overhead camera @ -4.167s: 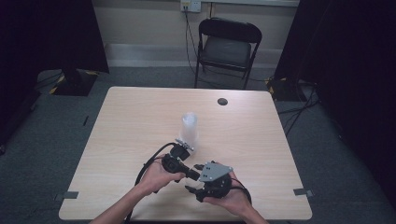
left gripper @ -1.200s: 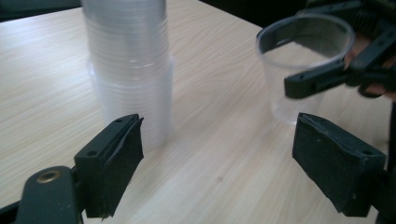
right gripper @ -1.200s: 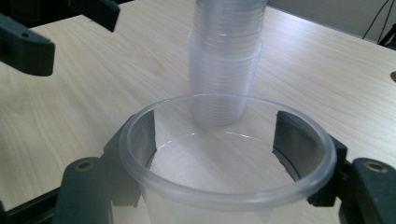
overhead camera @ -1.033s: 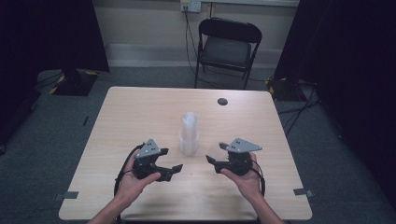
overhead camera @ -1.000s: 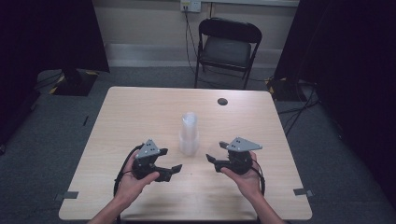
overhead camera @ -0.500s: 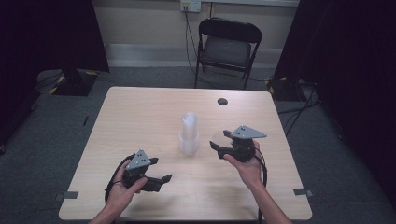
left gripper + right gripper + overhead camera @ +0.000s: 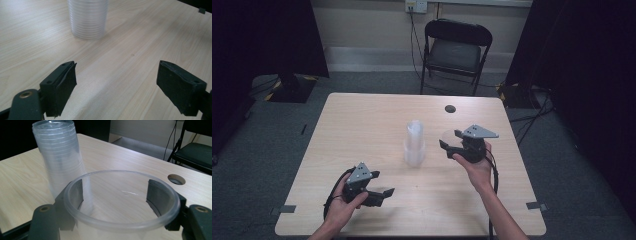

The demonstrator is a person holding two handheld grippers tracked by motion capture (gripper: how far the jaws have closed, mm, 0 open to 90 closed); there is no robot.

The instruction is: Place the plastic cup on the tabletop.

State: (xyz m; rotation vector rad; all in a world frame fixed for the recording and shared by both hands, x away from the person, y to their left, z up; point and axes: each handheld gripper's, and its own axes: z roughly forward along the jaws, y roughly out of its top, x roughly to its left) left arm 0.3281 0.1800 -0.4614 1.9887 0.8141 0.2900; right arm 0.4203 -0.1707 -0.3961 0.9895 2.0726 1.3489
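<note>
A tall stack of clear plastic cups (image 7: pixel 414 142) stands upright near the middle of the table (image 7: pixel 362 125). In the left gripper view the stack (image 7: pixel 87 18) rises ahead of the jaws; in the right gripper view the stack (image 7: pixel 61 157) stands to the left. My right gripper (image 7: pixel 448 142) hovers just right of the stack, shut on a single clear cup (image 7: pixel 448 136). The cup's rim (image 7: pixel 120 226) sits between the two black jaws of this right gripper (image 7: pixel 117 195). My left gripper (image 7: pixel 384 195) rests low by the front edge, open and holding nothing (image 7: pixel 117 82).
A round cable hole (image 7: pixel 450 108) lies in the tabletop behind my right hand, also in the right gripper view (image 7: pixel 176 179). A black folding chair (image 7: pixel 457 47) stands beyond the far edge. Dark curtains hang on both sides.
My left gripper has drawn back toward the front left edge. The right gripper has lifted and moved farther from me with the clear cup held in it.
</note>
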